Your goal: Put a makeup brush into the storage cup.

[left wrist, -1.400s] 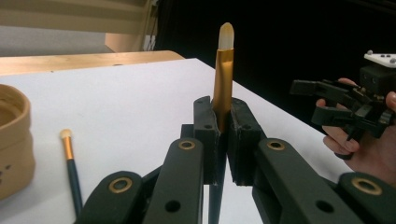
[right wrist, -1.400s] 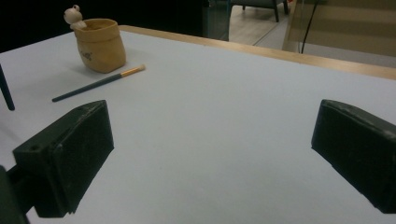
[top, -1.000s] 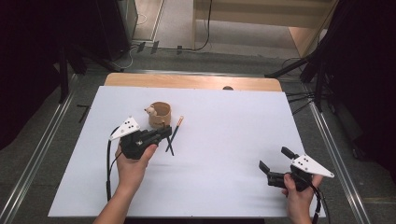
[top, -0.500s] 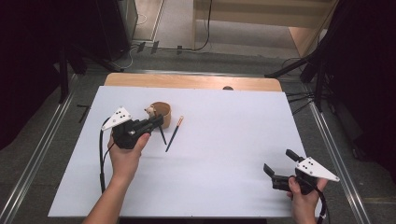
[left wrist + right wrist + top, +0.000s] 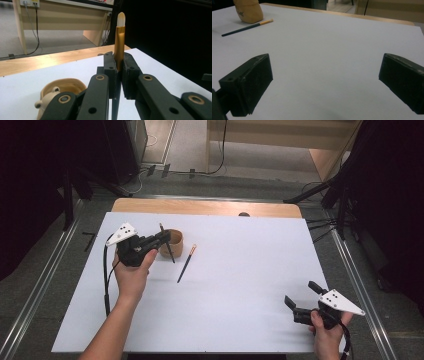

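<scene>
My left gripper is shut on a thin dark stick and holds it steeply tilted just in front of a tan cup. In the left gripper view the stick's gold band and pale tip rise upright from between the shut jaws of that gripper, and the cup, with a small animal figure on its rim, sits low at the left. A second, similar stick lies flat on the white table to the right of the cup. My right gripper rests open near the front right, with nothing in it.
The white tabletop ends in a wooden strip at the far edge. In the right gripper view the open jaws of the right gripper frame bare table, with the cup and the lying stick far off.
The left gripper has lifted one stick off the table and carried it back and left to the cup, tilting it up. The right gripper slid slightly toward the near edge.
</scene>
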{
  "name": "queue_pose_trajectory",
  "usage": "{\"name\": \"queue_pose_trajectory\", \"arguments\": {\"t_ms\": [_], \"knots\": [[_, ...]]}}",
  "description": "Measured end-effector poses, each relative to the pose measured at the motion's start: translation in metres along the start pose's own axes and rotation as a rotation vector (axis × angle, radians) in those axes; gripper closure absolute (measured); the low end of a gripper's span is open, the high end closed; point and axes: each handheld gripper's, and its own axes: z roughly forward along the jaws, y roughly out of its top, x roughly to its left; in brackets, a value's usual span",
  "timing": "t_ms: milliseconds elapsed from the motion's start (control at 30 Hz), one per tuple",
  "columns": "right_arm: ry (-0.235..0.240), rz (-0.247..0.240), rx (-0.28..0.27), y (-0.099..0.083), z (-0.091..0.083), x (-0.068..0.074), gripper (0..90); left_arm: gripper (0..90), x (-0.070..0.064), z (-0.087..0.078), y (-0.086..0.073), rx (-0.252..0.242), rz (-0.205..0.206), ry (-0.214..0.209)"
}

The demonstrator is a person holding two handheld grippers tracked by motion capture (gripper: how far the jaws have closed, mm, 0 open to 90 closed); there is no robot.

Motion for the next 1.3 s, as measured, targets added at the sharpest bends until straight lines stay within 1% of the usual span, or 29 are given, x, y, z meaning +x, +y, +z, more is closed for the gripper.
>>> {"name": "queue_pose_trajectory", "arguments": {"t_ms": [33,100,133,200,233,400,467,633,700,767,800,867,1000,1167,1300], "knots": [[0.004,0.005,-0.004,0.0,0.0,-0.001,0.0,85.0,0.001,0.001,0.001,-0.003,-0.003,-0.002],[-0.004,0.012,-0.004,0.0,-0.001,-0.002,0.0,85.0,0.001,0.001,0.003,-0.003,0.002,0.001],[-0.003,0.012,-0.008,0.0,-0.001,-0.002,0.0,85.0,0.003,0.002,0.006,-0.012,-0.01,-0.008],[-0.006,0.016,-0.006,0.0,-0.002,-0.003,0.0,85.0,0.003,0.003,0.007,-0.016,-0.01,-0.007],[-0.009,0.018,-0.004,0.0,-0.002,-0.003,0.0,85.0,0.004,0.004,0.01,-0.02,0.001,0.005],[-0.021,0.012,0.004,-0.001,0.0,-0.002,0.0,85.0,0.007,0.008,0.014,-0.022,-0.003,0.016],[-0.03,0.007,0.008,0.0,0.0,-0.001,0.0,85.0,0.01,0.011,0.017,-0.023,0.002,0.034],[-0.027,0.013,0.003,0.0,0.0,0.0,0.0,85.0,0.013,0.016,0.02,-0.029,0.004,0.05],[-0.024,0.014,0.004,-0.001,0.001,-0.001,0.0,85.0,0.014,0.018,0.023,-0.034,0.018,0.066],[-0.024,0.018,0.005,-0.001,0.0,-0.001,0.0,85.0,0.015,0.019,0.025,-0.045,0.021,0.067],[-0.024,0.018,0.005,-0.001,0.0,-0.001,0.0,85.0,0.016,0.019,0.026,-0.052,0.03,0.071],[-0.024,0.014,0.004,-0.001,0.0,-0.001,0.0,85.0,0.016,0.021,0.028,-0.06,0.042,0.088],[-0.024,0.015,0.007,-0.001,0.001,-0.001,0.0,85.0,0.018,0.023,0.028,-0.061,0.043,0.1],[-0.024,0.016,0.009,-0.001,0.001,-0.001,0.0,84.9,0.021,0.03,0.025,-0.071,0.053,0.134],[-0.023,0.013,0.01,-0.001,0.001,0.0,0.0,84.9,0.024,0.034,0.023,-0.075,0.052,0.136]]}}
